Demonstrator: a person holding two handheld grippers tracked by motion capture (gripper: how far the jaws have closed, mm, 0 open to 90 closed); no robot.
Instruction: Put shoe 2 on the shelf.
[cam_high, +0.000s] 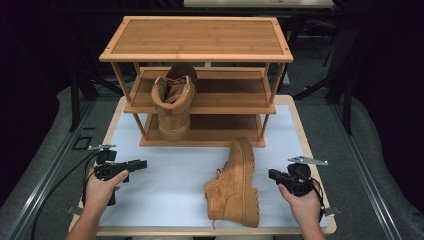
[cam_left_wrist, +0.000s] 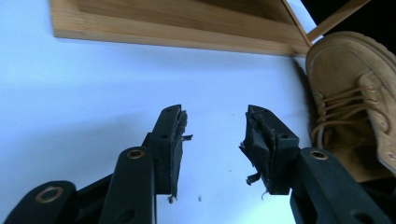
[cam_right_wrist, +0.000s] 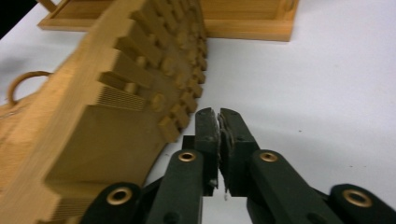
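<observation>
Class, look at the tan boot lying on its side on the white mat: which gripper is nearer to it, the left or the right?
Right. The right gripper sits just beside the boot's sole, jaws shut, not touching. The left gripper is farther off across the mat, jaws open and empty.

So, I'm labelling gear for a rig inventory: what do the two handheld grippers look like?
Both the left gripper and right gripper are black, with two jointed jaws, brass-coloured rivets and frayed black pads. Each carries a grey three-cornered plate and trails a black cable. The forearms are unsleeved.
</observation>
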